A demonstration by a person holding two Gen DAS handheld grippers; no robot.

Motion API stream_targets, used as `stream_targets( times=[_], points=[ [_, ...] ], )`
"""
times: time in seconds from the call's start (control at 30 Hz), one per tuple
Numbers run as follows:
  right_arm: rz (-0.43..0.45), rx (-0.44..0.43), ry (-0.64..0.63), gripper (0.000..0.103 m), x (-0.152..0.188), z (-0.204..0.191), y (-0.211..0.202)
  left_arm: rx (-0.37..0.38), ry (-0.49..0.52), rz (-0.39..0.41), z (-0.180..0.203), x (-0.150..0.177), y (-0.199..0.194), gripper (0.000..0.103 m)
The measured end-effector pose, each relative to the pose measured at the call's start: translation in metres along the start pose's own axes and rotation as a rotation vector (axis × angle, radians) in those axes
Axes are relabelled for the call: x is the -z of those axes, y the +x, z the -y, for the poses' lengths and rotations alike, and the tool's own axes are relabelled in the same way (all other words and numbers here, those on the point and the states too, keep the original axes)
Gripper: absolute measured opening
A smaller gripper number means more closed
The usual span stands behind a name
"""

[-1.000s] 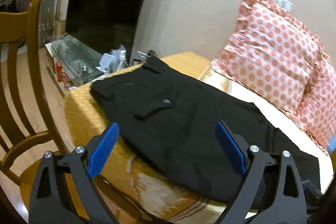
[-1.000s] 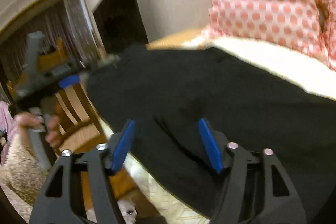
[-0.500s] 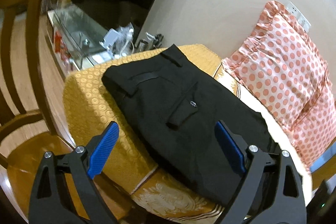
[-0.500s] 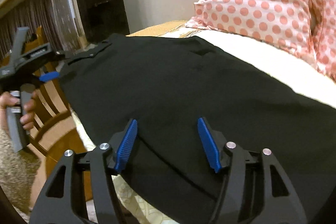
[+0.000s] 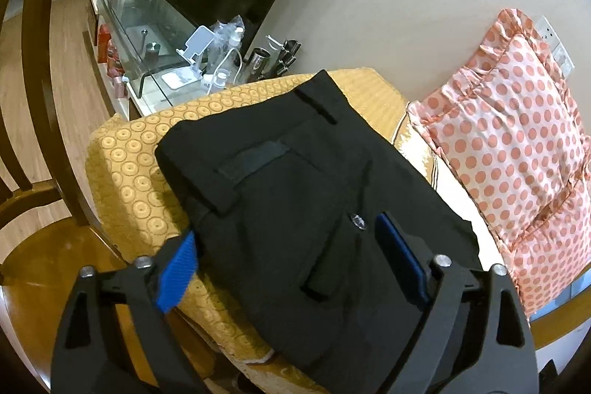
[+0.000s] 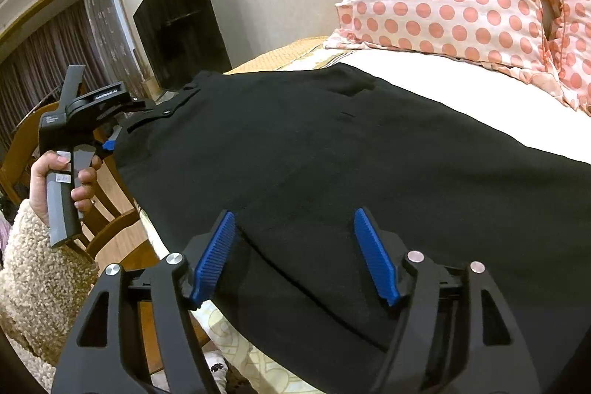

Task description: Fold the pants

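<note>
Black pants (image 5: 295,194) lie flat on the bed, waistband toward the yellow patterned end; a back pocket with a button shows. In the right wrist view the pants (image 6: 351,150) stretch across the bed. My left gripper (image 5: 288,264) is open, its jaws wide apart over the pants' near edge by the waist. It also shows in the right wrist view (image 6: 110,144), held by a hand at the waistband corner. My right gripper (image 6: 295,253) is open, hovering over the near edge of the pants farther down the legs.
A pink polka-dot pillow (image 5: 517,150) leans on the wall behind the pants. The yellow bed cover (image 5: 125,165) ends at the bed's foot. A glass TV stand (image 5: 147,36) with clutter and a dark TV (image 6: 181,24) stand beyond. A wooden chair (image 5: 33,98) is at left.
The left gripper has moved in over the waist end of the pants and tilted down. The right gripper has moved closer to the pants' near edge. Both stayed open.
</note>
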State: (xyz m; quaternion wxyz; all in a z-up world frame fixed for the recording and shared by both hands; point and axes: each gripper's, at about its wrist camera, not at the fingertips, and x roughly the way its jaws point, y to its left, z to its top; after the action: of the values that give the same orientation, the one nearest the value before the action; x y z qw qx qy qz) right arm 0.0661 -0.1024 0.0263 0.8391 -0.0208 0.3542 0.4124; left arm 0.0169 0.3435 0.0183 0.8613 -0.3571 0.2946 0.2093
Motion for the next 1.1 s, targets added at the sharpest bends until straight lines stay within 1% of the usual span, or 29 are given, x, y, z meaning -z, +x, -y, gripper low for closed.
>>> stream_targets(
  times=[0.03, 0.1, 0.17, 0.23, 0.27, 0.37, 0.4, 0.43, 0.47, 0.5, 0.57, 0.7, 0.83, 0.93, 1.0, 1.03, 1.1],
  points=[
    [0.001, -0.001, 0.002, 0.069, 0.0, 0.0, 0.0, 0.013, -0.01, -0.006, 0.0, 0.0, 0.0, 0.066],
    [0.001, -0.004, 0.005, 0.07, 0.0, 0.001, 0.0, 0.048, -0.024, 0.009, -0.002, 0.001, -0.005, 0.058],
    [0.003, -0.004, 0.009, 0.07, 0.0, 0.001, 0.0, 0.048, -0.026, 0.009, -0.005, 0.001, -0.004, 0.056],
    [0.003, -0.006, 0.011, 0.07, -0.001, 0.002, 0.0, 0.049, -0.055, -0.008, -0.011, 0.001, 0.001, 0.055],
    [0.004, -0.004, 0.011, 0.07, -0.001, 0.001, 0.0, 0.059, -0.068, 0.006, -0.013, 0.001, 0.0, 0.055],
    [0.002, -0.006, 0.017, 0.07, 0.0, 0.003, -0.002, 0.05, -0.065, 0.011, -0.01, 0.001, 0.002, 0.055],
    [0.003, -0.007, 0.021, 0.07, 0.0, 0.004, -0.002, 0.035, -0.052, 0.013, -0.009, 0.0, 0.003, 0.052],
    [0.007, -0.008, 0.027, 0.07, 0.001, 0.005, -0.004, 0.019, -0.039, 0.007, -0.008, 0.0, 0.005, 0.039],
    [0.011, -0.007, 0.03, 0.07, 0.001, 0.006, -0.006, 0.015, -0.034, 0.003, -0.007, 0.0, 0.006, 0.029],
    [0.015, -0.006, 0.035, 0.07, 0.001, 0.007, -0.008, 0.021, -0.032, 0.009, -0.006, 0.0, 0.005, 0.021],
    [0.026, -0.002, 0.046, 0.07, 0.002, 0.012, -0.014, 0.031, -0.006, 0.029, 0.0, -0.003, -0.003, 0.017],
    [0.055, 0.018, 0.082, 0.073, 0.003, 0.026, -0.031, 0.038, 0.126, 0.096, 0.038, -0.004, -0.026, 0.014],
    [0.099, 0.035, 0.137, 0.073, 0.006, 0.046, -0.053, 0.075, 0.277, 0.152, 0.097, 0.002, -0.05, 0.013],
    [0.146, 0.073, 0.172, 0.073, 0.01, 0.062, -0.074, 0.134, 0.406, 0.179, 0.149, 0.016, -0.067, 0.013],
    [0.173, 0.104, 0.202, 0.073, 0.013, 0.075, -0.088, 0.197, 0.498, 0.186, 0.187, 0.033, -0.078, 0.013],
    [0.184, 0.119, 0.221, 0.073, 0.015, 0.083, -0.095, 0.217, 0.52, 0.185, 0.197, 0.039, -0.081, 0.013],
    [0.199, 0.141, 0.261, 0.073, 0.019, 0.097, -0.107, 0.291, 0.584, 0.159, 0.229, 0.056, -0.086, 0.012]
  ],
)
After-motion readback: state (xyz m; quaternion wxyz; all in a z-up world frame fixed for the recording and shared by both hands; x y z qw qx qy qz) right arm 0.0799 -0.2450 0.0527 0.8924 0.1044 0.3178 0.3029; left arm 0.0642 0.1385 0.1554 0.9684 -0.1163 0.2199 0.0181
